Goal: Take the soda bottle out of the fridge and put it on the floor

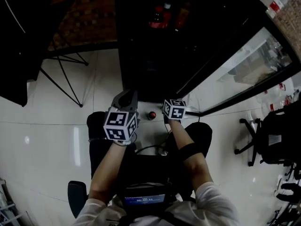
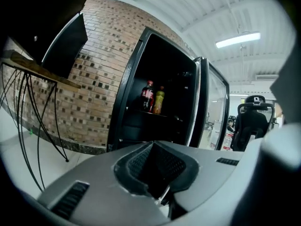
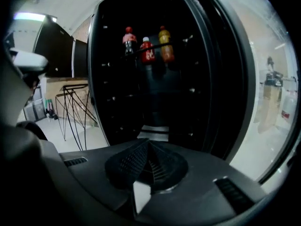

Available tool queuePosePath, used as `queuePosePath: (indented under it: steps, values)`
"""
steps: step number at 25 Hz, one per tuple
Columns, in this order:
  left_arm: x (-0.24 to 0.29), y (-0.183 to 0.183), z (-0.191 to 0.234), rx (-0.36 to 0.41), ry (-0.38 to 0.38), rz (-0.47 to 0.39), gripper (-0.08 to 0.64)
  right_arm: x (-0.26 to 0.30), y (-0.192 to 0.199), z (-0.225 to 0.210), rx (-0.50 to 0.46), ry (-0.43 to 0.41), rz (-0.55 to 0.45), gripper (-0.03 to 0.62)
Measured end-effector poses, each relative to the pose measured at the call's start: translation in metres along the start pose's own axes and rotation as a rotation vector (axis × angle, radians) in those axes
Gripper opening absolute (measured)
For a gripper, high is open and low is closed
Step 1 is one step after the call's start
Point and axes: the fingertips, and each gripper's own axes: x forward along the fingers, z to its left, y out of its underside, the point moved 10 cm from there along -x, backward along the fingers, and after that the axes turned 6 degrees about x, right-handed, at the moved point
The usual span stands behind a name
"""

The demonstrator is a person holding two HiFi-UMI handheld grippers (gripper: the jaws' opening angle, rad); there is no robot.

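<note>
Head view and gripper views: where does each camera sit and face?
Head view: on the person's head, facing steeply down at floor and fridge; forearms show.
Left gripper view: on left hand-held gripper, facing the open fridge; shut jaws show.
Right gripper view: on right hand-held gripper, facing into it; shut jaws show.
Gripper views share the yellow bottle.

The labels on the bottles [image 3: 146, 46] are too small to read; darkness hides the inside of the fridge [image 3: 141, 102] below them.
</note>
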Motion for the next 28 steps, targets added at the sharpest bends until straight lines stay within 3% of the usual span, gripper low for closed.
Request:
queuePosePath:
  steps: [7,13,20,28]
  values:
    - [-0.025,-0.026,-0.019,0.038,-0.001,-0.049,-0.003,-0.084,-0.092,0.021,0.076,-0.075,-0.134,0.000]
    - [-0.034,-0.031,-0.028,0.062,0.000,-0.060,-0.003,-0.164,-0.140,0.023,0.029,-0.109,-0.250,0.005]
    - [-0.038,-0.038,-0.045,0.087,0.009,-0.073,-0.003,-0.225,-0.146,0.013,-0.077,-0.048,-0.310,0.003]
    - [-0.037,-0.038,-0.050,0.101,0.008,-0.066,-0.005,-0.232,-0.134,0.005,-0.124,-0.016,-0.300,0.005]
